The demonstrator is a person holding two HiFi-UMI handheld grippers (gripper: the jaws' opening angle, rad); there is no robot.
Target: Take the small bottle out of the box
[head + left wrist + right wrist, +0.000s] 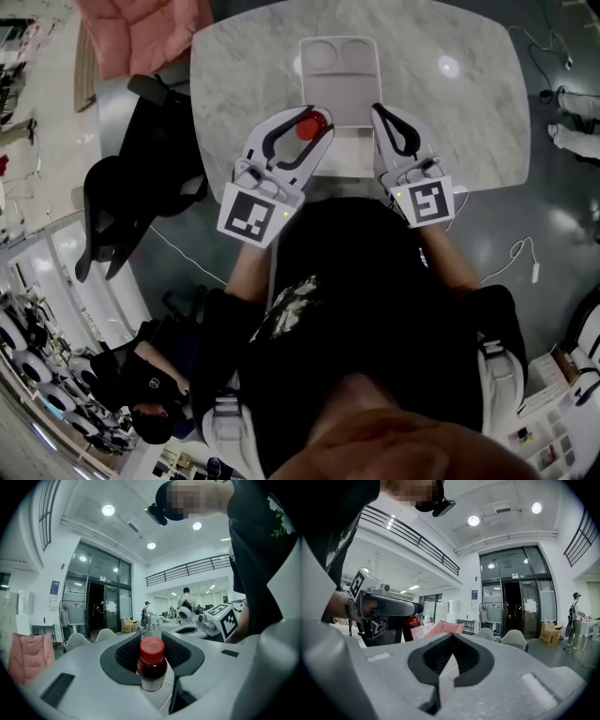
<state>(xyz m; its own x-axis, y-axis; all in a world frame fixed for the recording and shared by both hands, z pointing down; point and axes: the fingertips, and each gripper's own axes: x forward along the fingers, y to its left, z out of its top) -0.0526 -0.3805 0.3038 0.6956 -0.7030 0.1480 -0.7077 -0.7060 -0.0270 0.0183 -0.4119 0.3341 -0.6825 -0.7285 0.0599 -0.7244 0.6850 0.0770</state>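
Observation:
In the head view the small bottle (pixel 309 125), with its red cap and dark red contents, hangs over the left side of the white box (pixel 349 155) on the marble table (pixel 469 112). My left gripper (pixel 313 120) is shut on it. In the left gripper view the bottle (pixel 151 663) stands upright between the dark pads, its white label low down. My right gripper (pixel 380 112) is at the box's right wall. In the right gripper view its jaws are shut on a thin white edge of the box (pixel 444 670). From there the bottle (pixel 411 621) shows red behind the left gripper (pixel 389 606).
The box's lid (pixel 339 58), with two round hollows, lies open toward the far side of the table. A pink jacket (pixel 141 33) and a black chair (pixel 141 178) stand off the table's left. Cables (pixel 520 253) trail on the floor at the right.

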